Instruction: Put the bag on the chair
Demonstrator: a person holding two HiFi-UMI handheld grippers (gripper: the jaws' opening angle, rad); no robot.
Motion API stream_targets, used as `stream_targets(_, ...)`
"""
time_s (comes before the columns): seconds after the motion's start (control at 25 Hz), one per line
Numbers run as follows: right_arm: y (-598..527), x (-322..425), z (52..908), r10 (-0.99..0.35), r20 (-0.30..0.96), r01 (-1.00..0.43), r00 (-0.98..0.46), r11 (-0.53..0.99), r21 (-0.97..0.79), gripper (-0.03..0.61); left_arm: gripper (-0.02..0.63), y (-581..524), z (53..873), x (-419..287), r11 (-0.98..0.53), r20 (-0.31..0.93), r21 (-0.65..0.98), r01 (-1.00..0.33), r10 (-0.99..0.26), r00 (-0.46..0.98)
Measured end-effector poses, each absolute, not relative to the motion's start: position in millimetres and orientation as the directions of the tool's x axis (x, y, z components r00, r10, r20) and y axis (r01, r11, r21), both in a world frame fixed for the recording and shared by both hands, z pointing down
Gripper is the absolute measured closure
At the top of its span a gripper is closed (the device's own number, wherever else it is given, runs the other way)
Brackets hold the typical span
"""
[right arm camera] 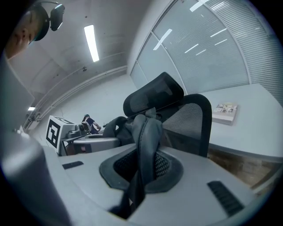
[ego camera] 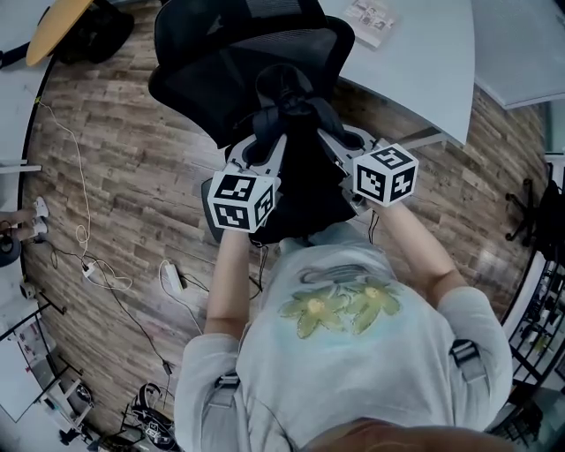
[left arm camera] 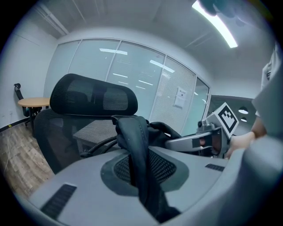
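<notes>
In the head view the black bag (ego camera: 305,181) hangs between my two grippers, right in front of the black mesh office chair (ego camera: 234,66). The left gripper (ego camera: 265,148) is shut on one bag strap (left arm camera: 135,152), which runs down between its jaws in the left gripper view. The right gripper (ego camera: 340,141) is shut on the other strap (right arm camera: 146,145). Both gripper views show the chair's headrest (left arm camera: 93,98) (right arm camera: 154,93) just behind the bag. Each also shows the other gripper, the right one (left arm camera: 194,141) and the left one (right arm camera: 88,142). Whether the bag touches the seat is hidden.
A grey desk (ego camera: 424,62) with a booklet (ego camera: 371,19) stands right behind the chair. Cables (ego camera: 97,265) and a power strip (ego camera: 172,278) lie on the wooden floor at the left. A round wooden table (ego camera: 57,26) is at far left. A glass wall (left arm camera: 132,70) closes the room.
</notes>
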State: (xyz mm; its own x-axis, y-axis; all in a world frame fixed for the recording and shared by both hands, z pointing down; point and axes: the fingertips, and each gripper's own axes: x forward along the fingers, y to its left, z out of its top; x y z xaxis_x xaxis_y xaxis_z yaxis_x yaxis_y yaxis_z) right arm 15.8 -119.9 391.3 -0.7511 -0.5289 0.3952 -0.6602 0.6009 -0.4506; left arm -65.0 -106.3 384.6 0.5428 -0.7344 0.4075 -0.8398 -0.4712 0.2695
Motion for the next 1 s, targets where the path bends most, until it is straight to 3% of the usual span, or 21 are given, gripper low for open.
stream_targets(1.0, -155.3, 21.1, 498.7, -0.434, 0.548, -0.686, -0.715, 0.586, -0.431, 0.547, 0.538, -135.8, 490.0, -66.5, -0.37, 0.568, 0.31, -0.876, -0.666, 0.483)
